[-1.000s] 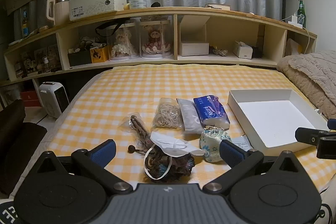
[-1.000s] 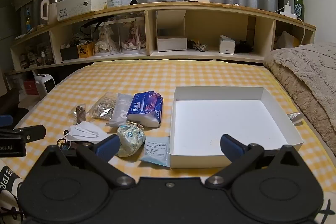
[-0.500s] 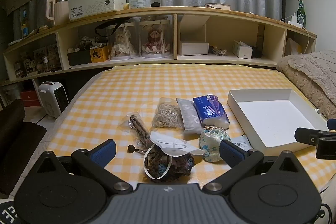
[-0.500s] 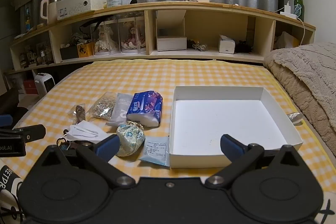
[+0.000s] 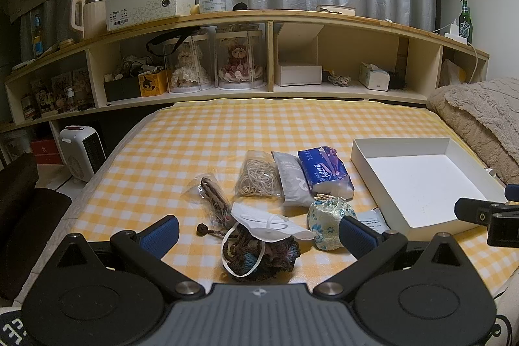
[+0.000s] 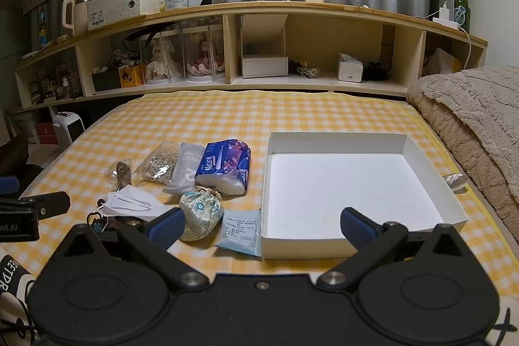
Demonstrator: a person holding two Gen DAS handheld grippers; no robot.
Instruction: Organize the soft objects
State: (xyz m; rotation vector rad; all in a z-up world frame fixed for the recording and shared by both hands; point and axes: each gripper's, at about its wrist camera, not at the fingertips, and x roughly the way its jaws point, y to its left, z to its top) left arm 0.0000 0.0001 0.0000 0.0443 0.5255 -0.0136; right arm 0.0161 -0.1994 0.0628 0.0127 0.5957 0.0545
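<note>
Soft items lie clustered on the yellow checked bed cover: a blue tissue pack (image 5: 325,171) (image 6: 224,166), a grey pouch (image 5: 292,180), a bag of cord (image 5: 258,175), a floral drawstring pouch (image 5: 327,221) (image 6: 201,214), a white face mask (image 5: 269,222) (image 6: 129,203) atop a dark knitted piece (image 5: 259,258), and a light blue packet (image 6: 241,231). An empty white box (image 5: 418,184) (image 6: 343,184) sits to their right. My left gripper (image 5: 258,234) is open just before the knitted piece. My right gripper (image 6: 261,222) is open at the box's near left corner.
A wooden shelf unit (image 5: 292,60) with dolls, boxes and a tissue box runs along the far side. A beige blanket (image 6: 470,125) lies at the right. A small white heater (image 5: 82,151) stands on the floor at the left.
</note>
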